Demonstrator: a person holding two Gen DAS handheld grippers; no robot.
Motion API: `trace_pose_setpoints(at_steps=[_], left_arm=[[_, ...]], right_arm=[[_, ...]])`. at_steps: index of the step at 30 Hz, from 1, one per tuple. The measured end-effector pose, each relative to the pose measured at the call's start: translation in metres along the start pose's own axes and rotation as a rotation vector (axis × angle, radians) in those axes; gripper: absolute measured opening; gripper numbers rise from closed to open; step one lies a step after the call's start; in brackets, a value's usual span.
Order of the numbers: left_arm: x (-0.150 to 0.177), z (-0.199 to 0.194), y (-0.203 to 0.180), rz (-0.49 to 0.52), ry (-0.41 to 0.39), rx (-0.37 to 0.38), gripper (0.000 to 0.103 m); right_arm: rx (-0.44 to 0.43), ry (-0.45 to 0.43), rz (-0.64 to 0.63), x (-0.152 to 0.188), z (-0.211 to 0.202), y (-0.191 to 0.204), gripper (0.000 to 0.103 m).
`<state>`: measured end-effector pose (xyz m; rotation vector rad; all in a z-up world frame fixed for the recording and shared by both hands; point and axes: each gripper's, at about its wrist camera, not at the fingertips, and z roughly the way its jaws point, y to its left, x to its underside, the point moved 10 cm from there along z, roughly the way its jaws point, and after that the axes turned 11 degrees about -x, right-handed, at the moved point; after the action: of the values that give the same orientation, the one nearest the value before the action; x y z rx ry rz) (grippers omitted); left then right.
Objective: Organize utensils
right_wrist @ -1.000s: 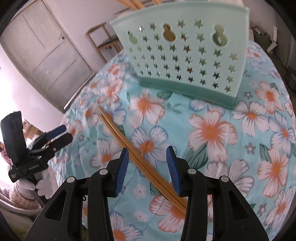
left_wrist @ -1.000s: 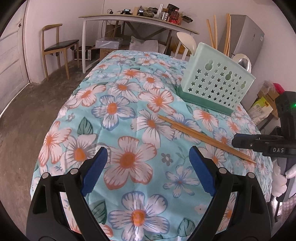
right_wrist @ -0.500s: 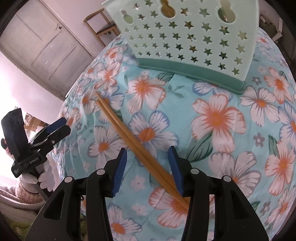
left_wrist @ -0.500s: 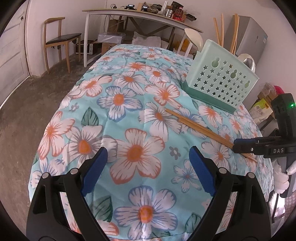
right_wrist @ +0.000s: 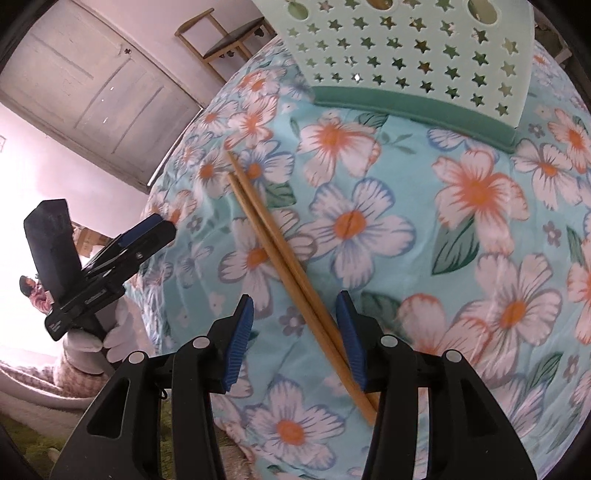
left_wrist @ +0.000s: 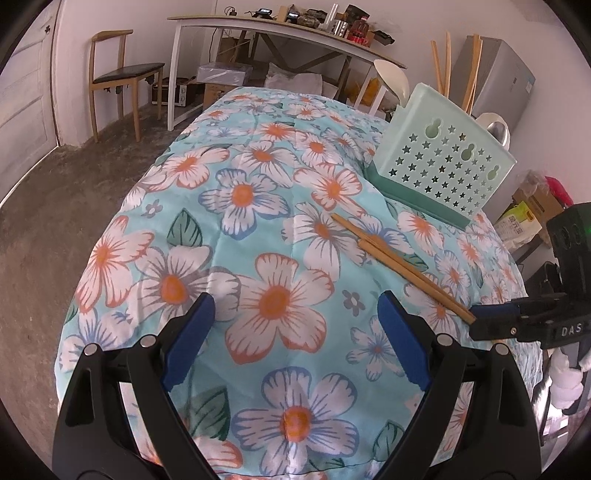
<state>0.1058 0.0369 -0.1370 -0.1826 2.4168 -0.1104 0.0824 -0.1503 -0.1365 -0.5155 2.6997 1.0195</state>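
A pair of wooden chopsticks [left_wrist: 399, 264] lies side by side on the floral cloth [left_wrist: 258, 206], also in the right wrist view [right_wrist: 280, 251]. My right gripper [right_wrist: 295, 328] is open with its blue pads either side of the chopsticks' near end; it shows from the left wrist view [left_wrist: 480, 321]. A mint green utensil holder [left_wrist: 443, 166] stands behind, holding chopsticks, a white spoon and a ladle; it fills the top of the right wrist view [right_wrist: 406, 55]. My left gripper [left_wrist: 295, 339] is open and empty above the cloth's near end, seen also in the right wrist view [right_wrist: 147, 232].
The cloth-covered table drops off at its near and side edges. A wooden chair [left_wrist: 118, 77] and a long white table [left_wrist: 277, 33] with clutter stand at the back. A grey cabinet [left_wrist: 502, 85] is behind the holder. Boxes and bags [left_wrist: 524, 218] lie on the floor at right.
My right gripper has moved forward and lower along the chopsticks, so their near end now lies between its pads. My left gripper has pulled back and risen slightly.
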Motion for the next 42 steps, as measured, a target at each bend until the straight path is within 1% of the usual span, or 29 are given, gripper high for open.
trace_pose_setpoints(at_steps=[3,12,20,24,28,31,33,34,35,36,37,42], left_arm=[[-0.001,0.000,-0.001,0.001,-0.001,0.000,0.086],[-0.003,-0.001,-0.002,0.008,-0.012,-0.003,0.086],[-0.004,-0.001,-0.006,0.014,-0.024,-0.002,0.086],[-0.010,-0.007,-0.002,-0.014,-0.055,-0.006,0.086],[-0.018,-0.021,0.004,-0.046,-0.111,0.018,0.086],[-0.018,-0.025,-0.001,-0.051,-0.117,0.062,0.085],[-0.017,-0.026,-0.008,-0.037,-0.114,0.087,0.078],[-0.017,-0.026,-0.013,-0.023,-0.110,0.102,0.077],[-0.016,-0.026,-0.018,-0.013,-0.109,0.113,0.073],[-0.016,-0.026,-0.023,-0.003,-0.108,0.125,0.069],[-0.015,-0.025,-0.028,0.007,-0.103,0.138,0.067],[-0.009,-0.023,-0.046,0.030,-0.081,0.194,0.051]], right_arm=[[0.007,-0.010,-0.005,0.000,-0.002,0.002,0.046],[0.046,-0.105,0.009,-0.018,-0.023,-0.011,0.046],[0.095,-0.147,-0.003,-0.026,-0.030,-0.020,0.046],[0.113,-0.162,-0.019,-0.028,-0.030,-0.021,0.046],[0.093,-0.182,-0.059,-0.034,-0.031,-0.009,0.046],[0.077,-0.175,-0.106,-0.036,-0.026,0.003,0.042],[0.068,-0.160,-0.137,-0.038,-0.020,0.010,0.039],[0.062,-0.155,-0.147,-0.038,-0.018,0.012,0.038],[0.052,-0.150,-0.159,-0.039,-0.015,0.014,0.037],[0.048,-0.145,-0.166,-0.040,-0.013,0.015,0.036],[0.045,-0.137,-0.174,-0.041,-0.010,0.016,0.035],[0.019,-0.101,-0.201,-0.047,0.002,0.017,0.029]])
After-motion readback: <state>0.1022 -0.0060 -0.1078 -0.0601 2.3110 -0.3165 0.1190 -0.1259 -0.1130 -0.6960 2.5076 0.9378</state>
